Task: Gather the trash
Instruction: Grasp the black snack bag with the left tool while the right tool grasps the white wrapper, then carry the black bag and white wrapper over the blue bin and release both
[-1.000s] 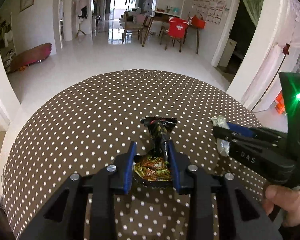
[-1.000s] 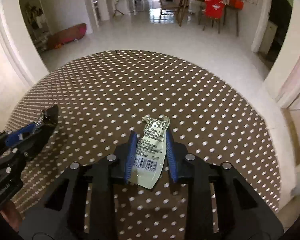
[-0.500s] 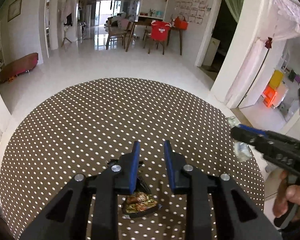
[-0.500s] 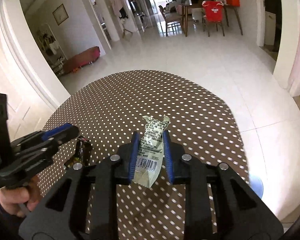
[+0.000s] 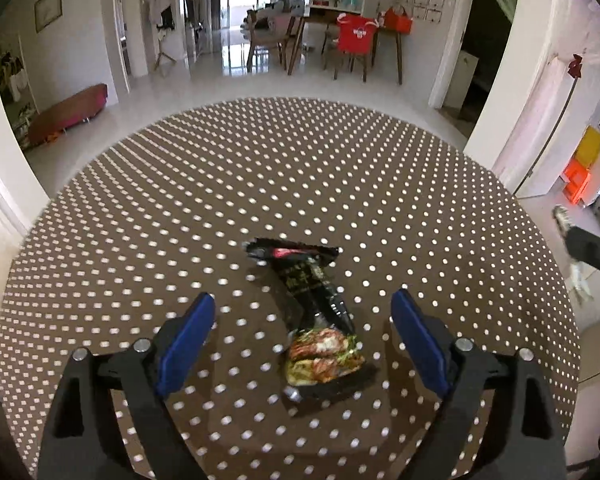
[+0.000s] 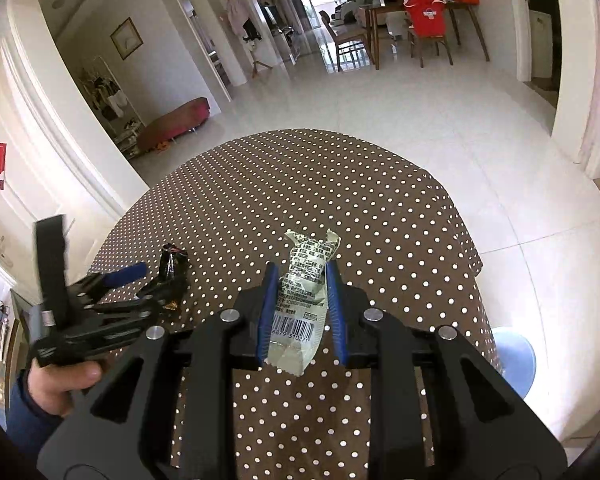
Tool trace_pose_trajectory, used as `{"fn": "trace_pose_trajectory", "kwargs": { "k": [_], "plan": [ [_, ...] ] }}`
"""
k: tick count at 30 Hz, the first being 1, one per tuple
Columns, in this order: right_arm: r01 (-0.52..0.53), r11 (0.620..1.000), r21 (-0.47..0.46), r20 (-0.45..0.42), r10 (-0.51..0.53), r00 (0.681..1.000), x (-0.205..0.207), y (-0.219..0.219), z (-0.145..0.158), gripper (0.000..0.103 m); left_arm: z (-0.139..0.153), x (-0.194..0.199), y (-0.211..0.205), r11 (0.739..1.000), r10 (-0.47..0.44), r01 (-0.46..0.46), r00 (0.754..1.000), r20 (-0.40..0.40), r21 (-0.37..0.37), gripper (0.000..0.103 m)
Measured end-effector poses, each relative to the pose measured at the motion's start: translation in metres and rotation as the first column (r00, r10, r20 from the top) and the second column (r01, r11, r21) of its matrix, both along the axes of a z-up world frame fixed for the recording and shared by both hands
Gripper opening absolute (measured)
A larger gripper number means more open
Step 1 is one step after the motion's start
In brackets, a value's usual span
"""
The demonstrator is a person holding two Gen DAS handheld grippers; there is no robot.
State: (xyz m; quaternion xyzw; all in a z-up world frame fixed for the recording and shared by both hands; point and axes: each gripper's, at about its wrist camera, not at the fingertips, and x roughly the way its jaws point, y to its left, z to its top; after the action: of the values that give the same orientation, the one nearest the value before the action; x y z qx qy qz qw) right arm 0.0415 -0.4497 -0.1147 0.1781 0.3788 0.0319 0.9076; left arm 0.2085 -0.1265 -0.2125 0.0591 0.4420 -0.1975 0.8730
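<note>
A black snack wrapper (image 5: 312, 312) with a food picture lies on the brown polka-dot table (image 5: 260, 184), between and just ahead of the wide-open jaws of my left gripper (image 5: 304, 312). It also shows in the right wrist view (image 6: 171, 270), beside the left gripper (image 6: 140, 280). My right gripper (image 6: 302, 276) is shut on a pale green wrapper (image 6: 304, 292) with a barcode, held above the table's right part. The right gripper's tip (image 5: 588, 248) shows at the right edge of the left wrist view.
The table's right edge (image 6: 474, 264) drops to a white tiled floor. A pale blue stool (image 6: 516, 360) stands below that edge. A dining table with chairs (image 5: 340, 48) is far back in the room.
My left gripper opened wide and let the black wrapper drop onto the table. My right gripper rose and moved right with the pale green wrapper still in it.
</note>
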Motion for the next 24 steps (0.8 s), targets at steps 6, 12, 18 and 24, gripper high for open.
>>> {"fn": "trace_pose_trajectory", "kwargs": {
  "k": [6, 12, 18, 24],
  "plan": [
    [0.039, 0.999, 0.004, 0.022, -0.039, 0.999, -0.019, -0.023, 0.006, 0.024, 0.009, 0.000, -0.018, 0.998, -0.055, 0.055, 0.998, 0.001, 0.009, 0.017],
    [0.106, 0.994, 0.008, 0.054, -0.106, 0.993, -0.039, -0.057, 0.018, 0.024, 0.036, -0.027, -0.044, 0.991, -0.121, 0.124, 0.991, 0.049, -0.054, 0.017],
    [0.222, 0.975, 0.008, 0.087, -0.222, 0.971, -0.077, -0.113, 0.031, 0.024, 0.066, -0.080, -0.110, 0.956, -0.247, 0.261, 0.963, 0.111, -0.135, 0.017],
    [0.386, 0.922, 0.011, 0.054, -0.386, 0.921, -0.127, -0.185, 0.019, 0.024, 0.078, -0.126, -0.201, 0.898, -0.383, 0.402, 0.914, 0.131, -0.180, 0.017]
  ]
}}
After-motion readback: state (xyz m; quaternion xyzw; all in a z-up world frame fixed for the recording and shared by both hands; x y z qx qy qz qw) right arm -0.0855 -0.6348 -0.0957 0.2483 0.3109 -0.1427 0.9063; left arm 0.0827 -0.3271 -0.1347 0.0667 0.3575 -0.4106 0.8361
